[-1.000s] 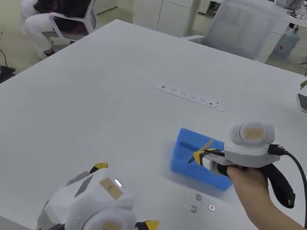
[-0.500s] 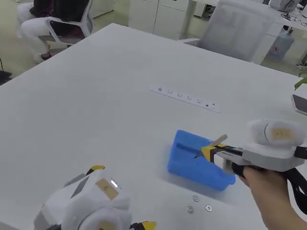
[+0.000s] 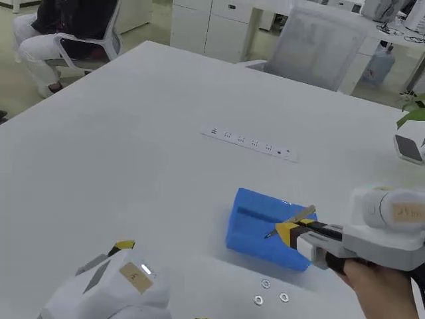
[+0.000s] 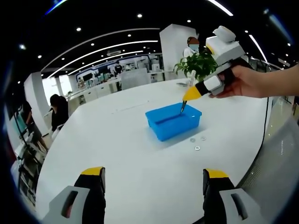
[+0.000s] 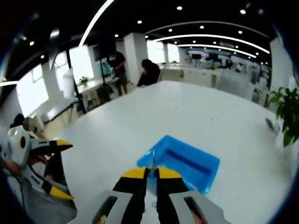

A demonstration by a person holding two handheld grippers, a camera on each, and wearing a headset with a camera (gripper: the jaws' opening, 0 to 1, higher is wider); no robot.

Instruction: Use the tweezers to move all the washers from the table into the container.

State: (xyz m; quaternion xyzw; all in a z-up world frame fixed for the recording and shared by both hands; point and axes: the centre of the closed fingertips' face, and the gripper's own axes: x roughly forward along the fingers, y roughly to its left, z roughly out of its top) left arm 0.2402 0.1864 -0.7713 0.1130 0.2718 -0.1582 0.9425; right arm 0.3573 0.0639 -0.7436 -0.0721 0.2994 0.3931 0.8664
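Right tool (image 3: 289, 230) sits above the blue container (image 3: 254, 247), its yellow-tipped jaws pressed together on the slim metal tweezers (image 3: 271, 233). The right gripper view shows the same: the jaws almost meet, with the thin tweezers (image 5: 153, 162) sticking out between them. From the left gripper view, the tweezers (image 4: 182, 107) slant down with their points just inside the container's (image 4: 173, 131) far rim; whether anything is pinched in the points is too small to tell.

The container is a shallow rectangular tray of smooth blue plastic with an open top, resting flat on the white, matte tabletop (image 3: 133, 146). Three washers (image 3: 265, 284), small flat metal rings, lie on the bare tabletop just beside the container's near wall, close to one another but apart.

Left tool (image 4: 154, 181) hangs low at the near edge, well apart from the tray. Its grey jaws with yellow caps are spread wide and hold nothing. A narrow flush socket strip (image 3: 249, 143) lies farther back.
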